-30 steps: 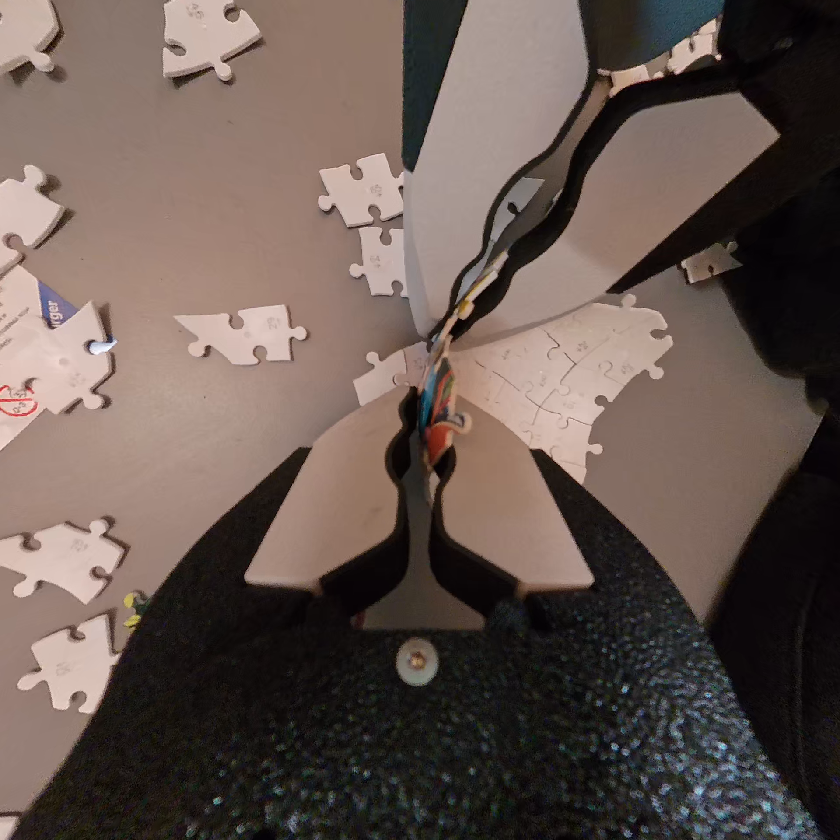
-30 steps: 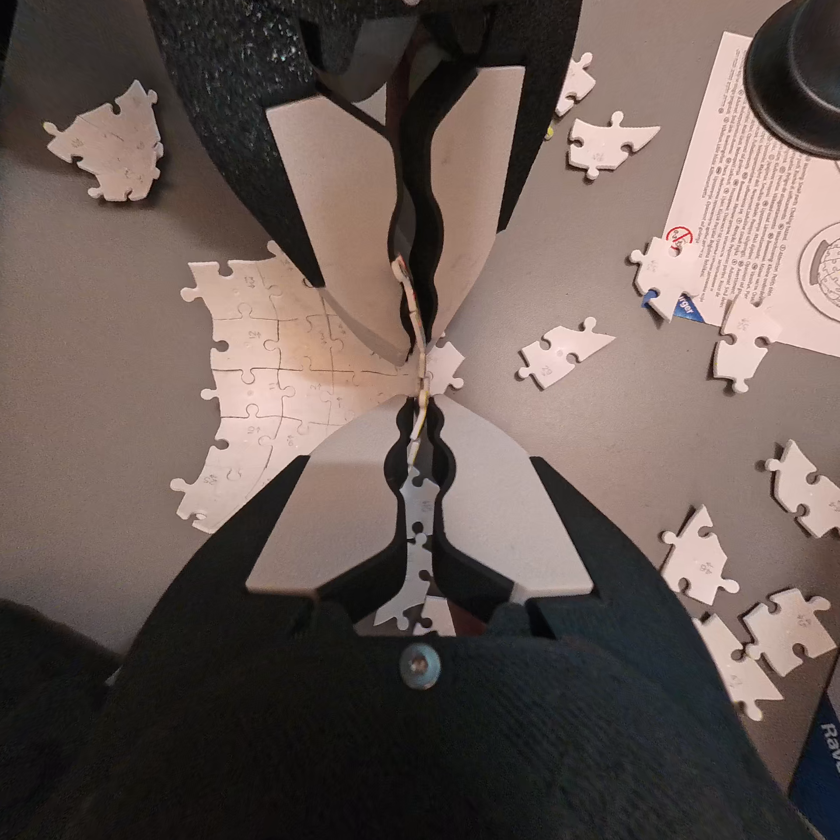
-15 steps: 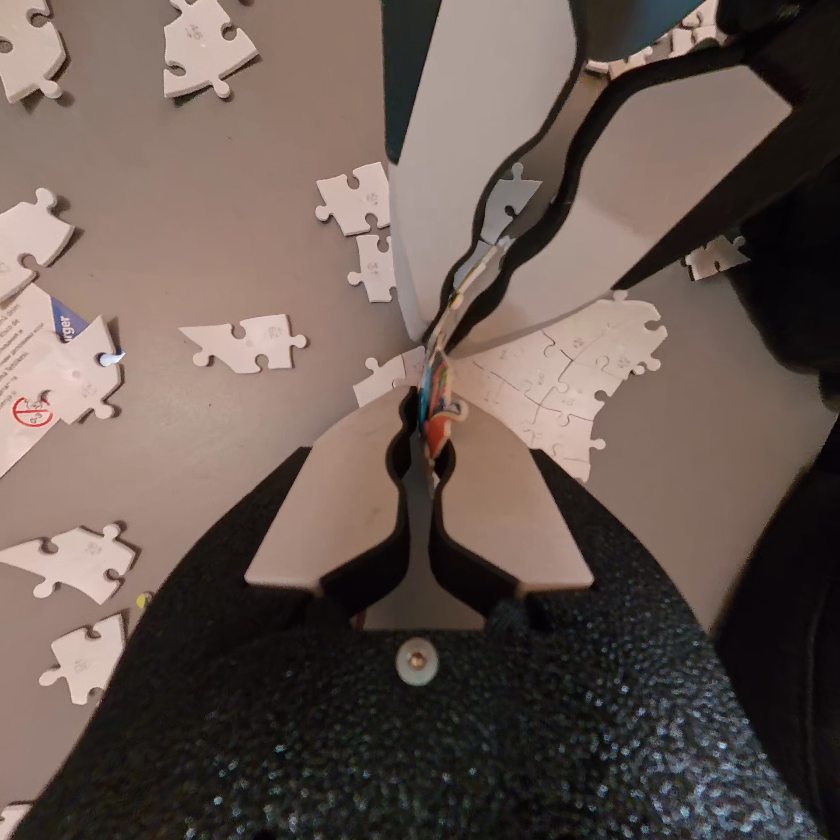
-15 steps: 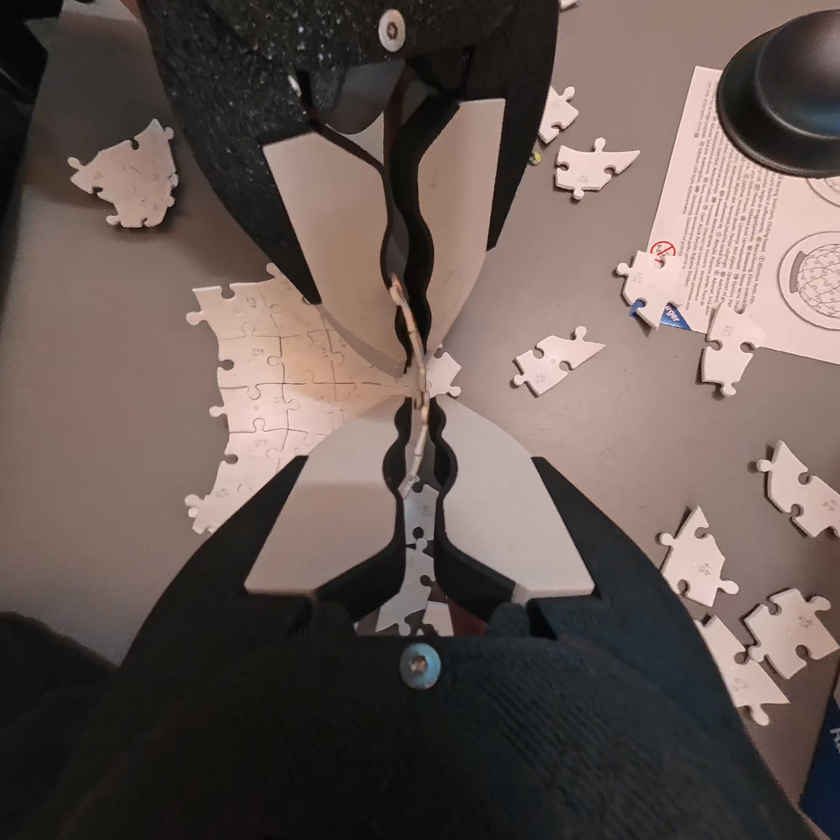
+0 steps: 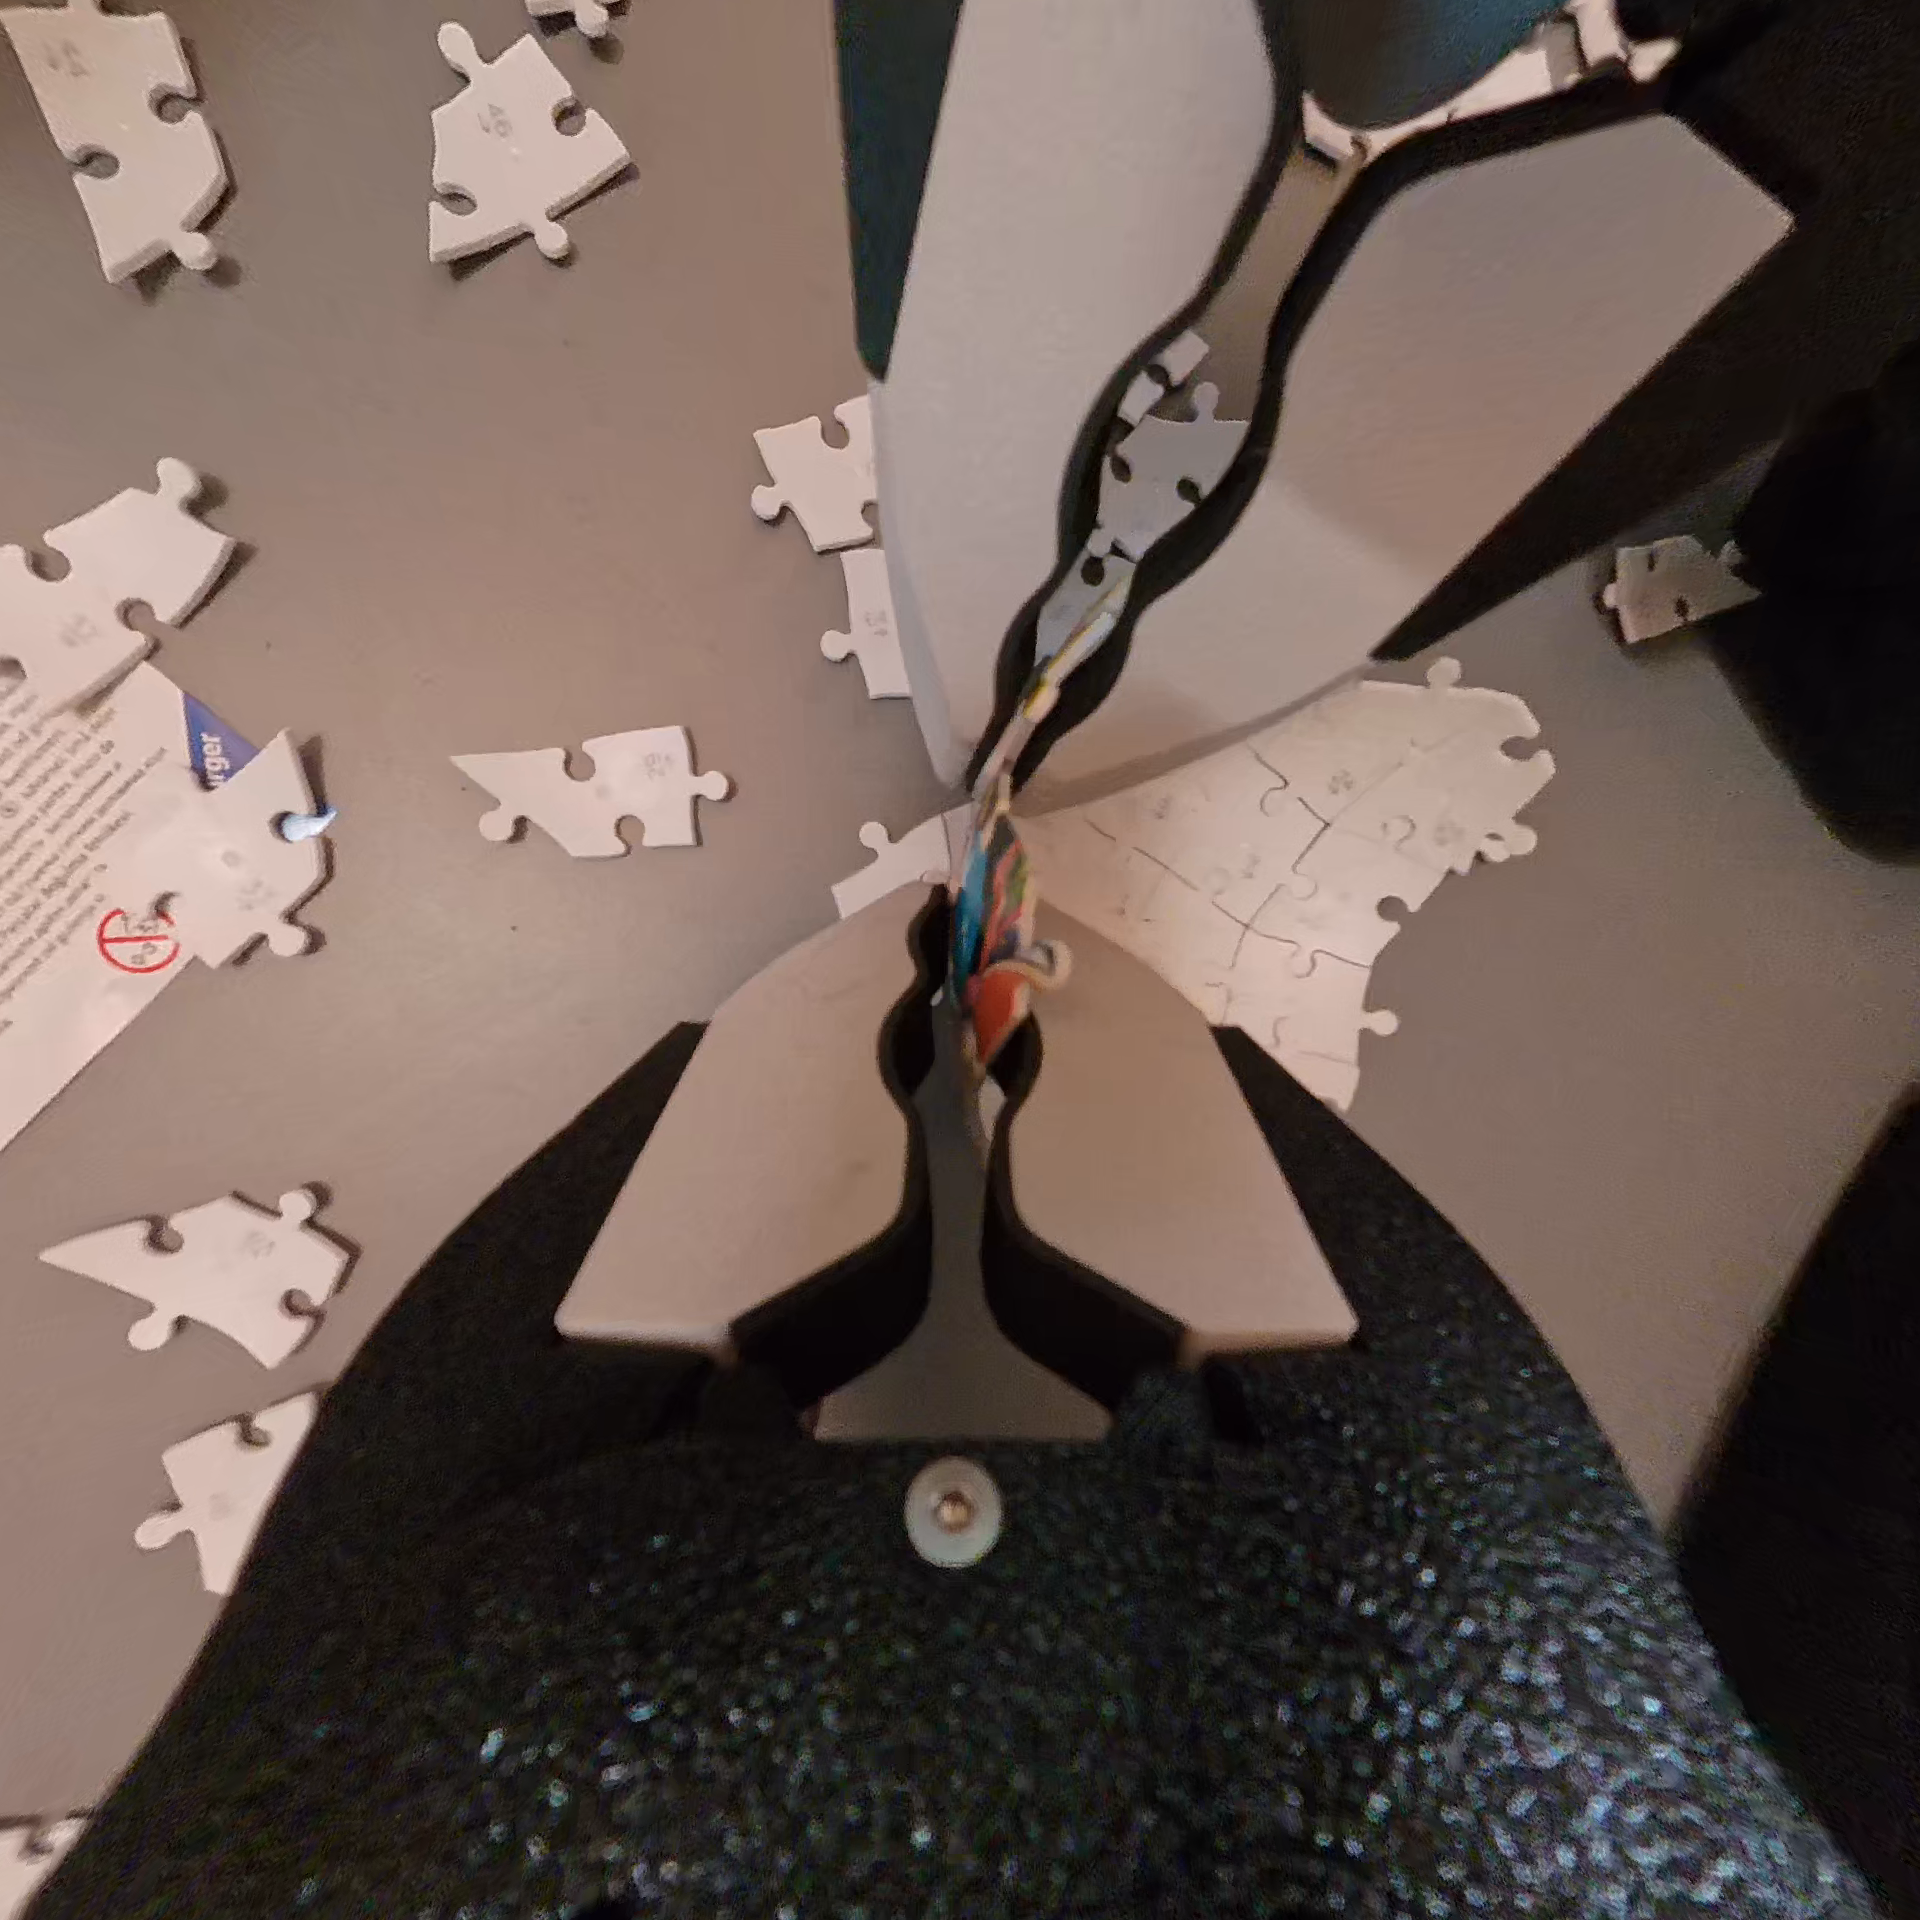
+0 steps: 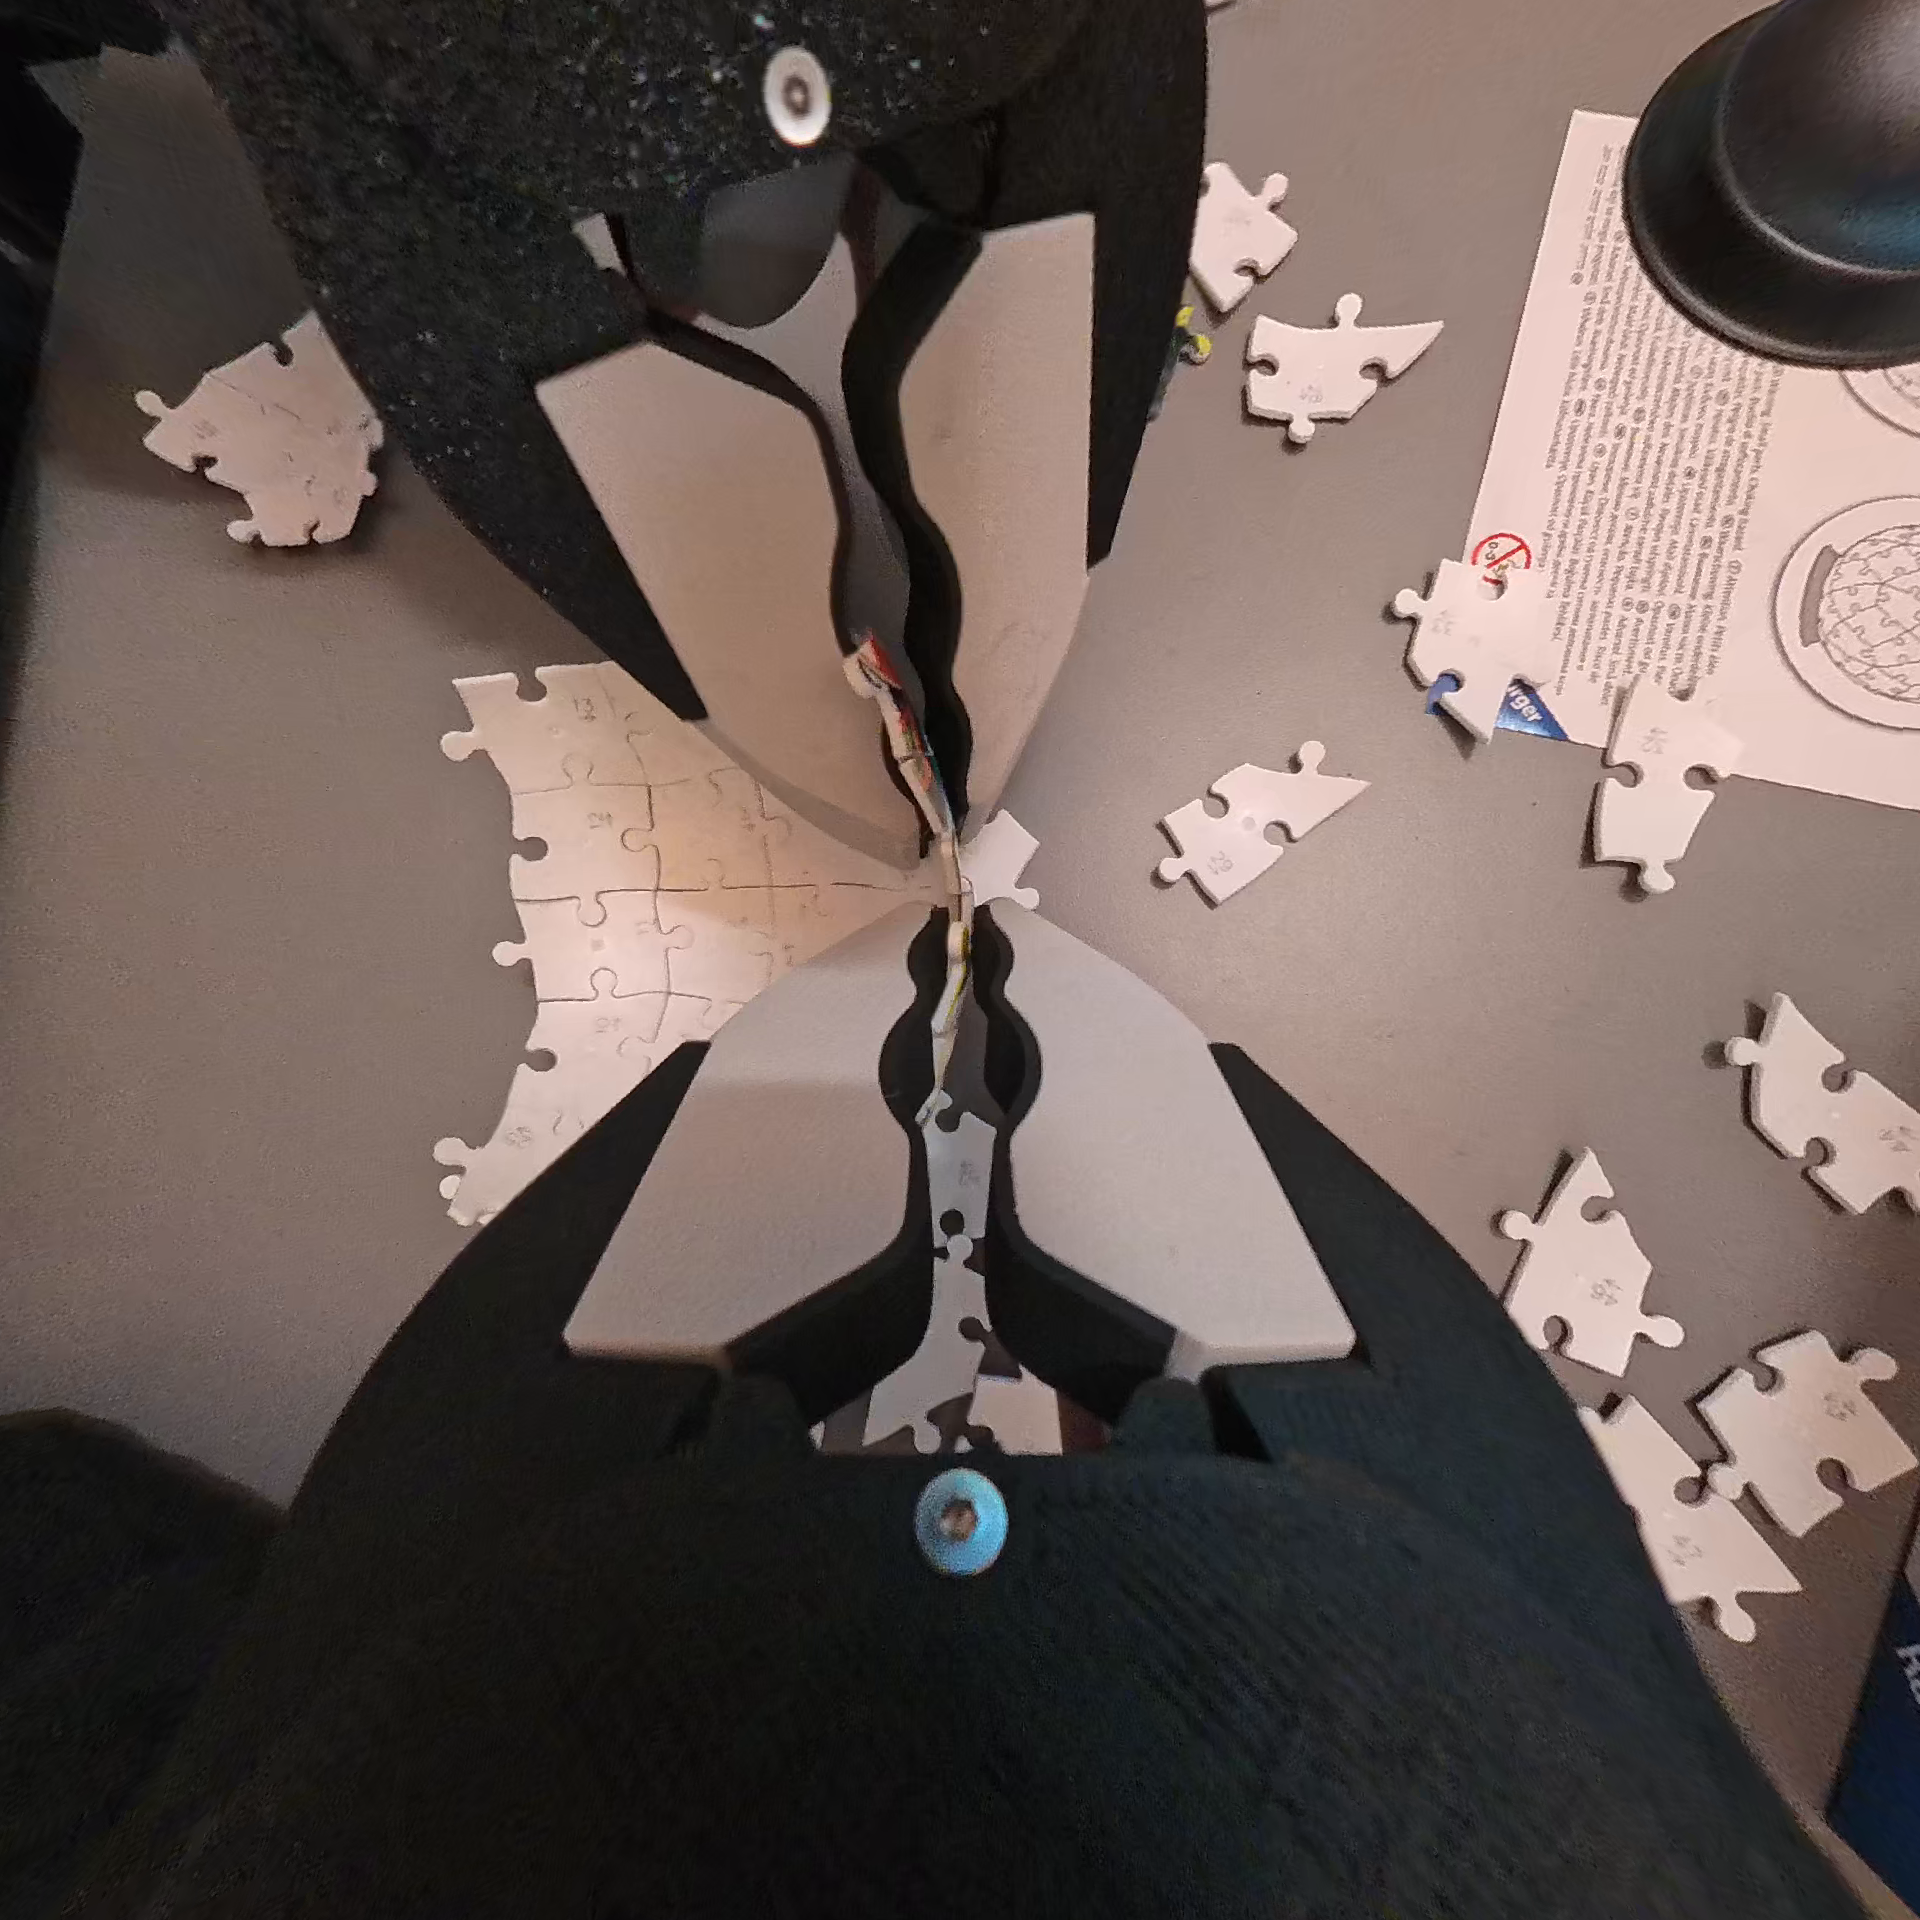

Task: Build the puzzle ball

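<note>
In the left wrist view, a plain grey tabletop (image 5: 499,436) carries loose white puzzle pieces (image 5: 597,792), all lying blank side up, and a printed paper sheet (image 5: 73,831) at the left edge. An assembled white puzzle section (image 5: 1320,852) lies flat just right of centre. The left tool (image 5: 982,935) is nearly closed, its pads pinching a puzzle piece with a colourful printed face (image 5: 992,925) held on edge above that section. The right tool (image 5: 997,774) reaches in from the far side, tip to tip with the left one, gripping a strip of joined pieces (image 5: 1164,488) whose grey backs show between its fingers.

The right wrist view shows the same meeting from the opposite side. Here the right tool (image 6: 961,904) is narrow, clamped on the strip, seen edge-on. Only this view shows a black rounded base (image 6: 1787,187) standing on the sheet at the far right, a dark blue object (image 6: 1886,1704) at the near right corner, and a small joined cluster (image 6: 270,447) at the far left.
</note>
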Demonstrator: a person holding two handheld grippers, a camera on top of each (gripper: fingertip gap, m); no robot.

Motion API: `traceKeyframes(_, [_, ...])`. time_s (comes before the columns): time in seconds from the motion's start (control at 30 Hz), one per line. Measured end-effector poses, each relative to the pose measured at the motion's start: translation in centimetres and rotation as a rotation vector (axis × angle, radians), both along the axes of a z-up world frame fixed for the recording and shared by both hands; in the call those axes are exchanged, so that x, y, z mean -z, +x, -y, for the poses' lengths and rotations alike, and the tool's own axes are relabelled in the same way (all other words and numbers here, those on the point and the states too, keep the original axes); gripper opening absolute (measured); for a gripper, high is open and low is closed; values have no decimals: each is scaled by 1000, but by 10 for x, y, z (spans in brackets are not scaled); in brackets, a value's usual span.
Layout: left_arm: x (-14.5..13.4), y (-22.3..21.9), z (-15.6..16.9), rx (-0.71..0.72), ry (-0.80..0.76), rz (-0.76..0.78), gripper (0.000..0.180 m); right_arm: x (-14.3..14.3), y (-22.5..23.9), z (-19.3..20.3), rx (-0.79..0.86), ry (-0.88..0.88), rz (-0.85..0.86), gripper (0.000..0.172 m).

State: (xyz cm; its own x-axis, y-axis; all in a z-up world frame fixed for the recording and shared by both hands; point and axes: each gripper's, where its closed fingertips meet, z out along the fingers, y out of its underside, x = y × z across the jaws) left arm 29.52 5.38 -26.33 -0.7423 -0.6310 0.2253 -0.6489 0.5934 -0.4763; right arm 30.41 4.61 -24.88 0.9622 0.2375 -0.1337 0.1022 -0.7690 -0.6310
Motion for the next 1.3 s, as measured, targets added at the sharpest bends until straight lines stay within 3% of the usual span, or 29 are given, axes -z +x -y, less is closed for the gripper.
traceKeyframes(0.03, [-1,0,0,13,2,21,3,-1,0,0,0,2,0,4])
traceKeyframes(0.13, [-7,3,4,31,-24,85,8,0,1,1,1,-1,5,4])
traceKeyframes(0.83, [2,-6,7,78,-20,-30,3,0,-9,-2,-63,-4,26,5])
traceKeyframes(1.1, [5,-11,-2,48,66,6,17,3,0,3,-2,-20,11,5])
traceKeyframes(1.3, [0,-10,-4,-26,28,4,10,4,1,7,7,-30,12,5])
